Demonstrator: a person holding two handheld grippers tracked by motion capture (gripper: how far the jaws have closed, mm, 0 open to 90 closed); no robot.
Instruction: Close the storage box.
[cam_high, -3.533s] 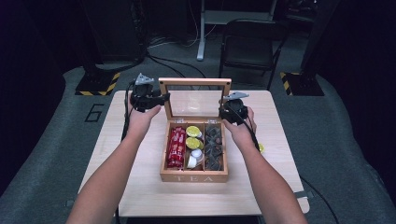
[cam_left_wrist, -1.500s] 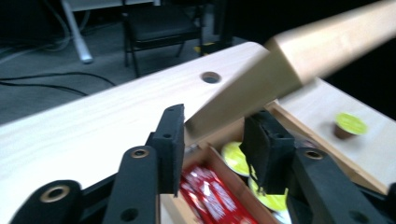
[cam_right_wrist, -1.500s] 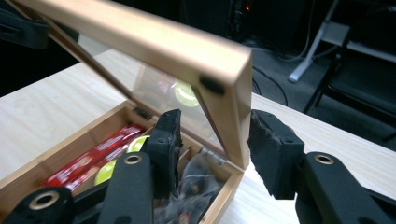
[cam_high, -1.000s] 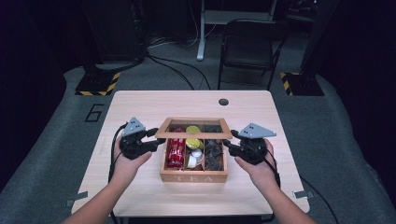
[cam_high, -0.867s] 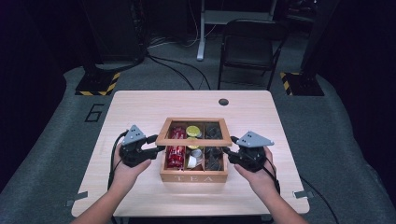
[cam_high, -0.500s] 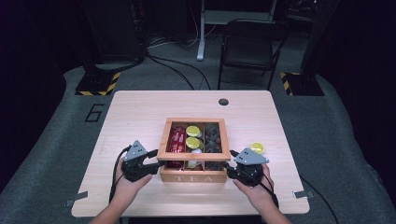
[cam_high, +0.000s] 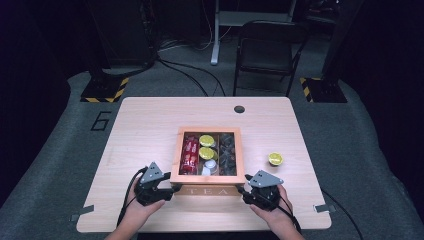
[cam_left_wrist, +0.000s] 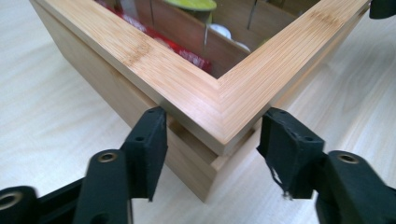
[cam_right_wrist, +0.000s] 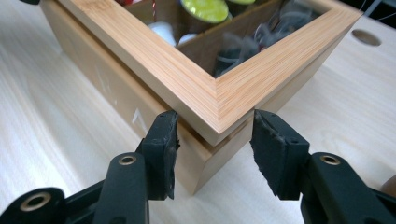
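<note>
A wooden tea box (cam_high: 207, 190) stands mid-table with its windowed lid (cam_high: 175, 155) lying flat on it. Through the window I see red packets (cam_high: 189, 155), yellow-green capsules (cam_high: 206, 141) and dark pods (cam_high: 228, 152). My left gripper (cam_high: 170, 190) is at the box's front left corner. In the left gripper view its jaws (cam_left_wrist: 215, 119) flank the lid corner (cam_left_wrist: 219, 112); they have just been opening and the pads stand off the wood. My right gripper (cam_high: 243, 191) is at the front right corner. Its jaws (cam_right_wrist: 215, 119) have also just been opening around that lid corner (cam_right_wrist: 217, 109).
A yellow capsule (cam_high: 275, 159) lies loose on the table right of the box. A cable hole (cam_high: 239, 109) sits near the table's far edge. A black chair (cam_high: 265, 50) stands behind the table. Bare tabletop (cam_high: 145, 130) lies left of the box.
The lid, upright at first, has swung down flat onto the box. Both hands sank with it toward the front edge, and both pairs of jaws have spread off the lid corners.
</note>
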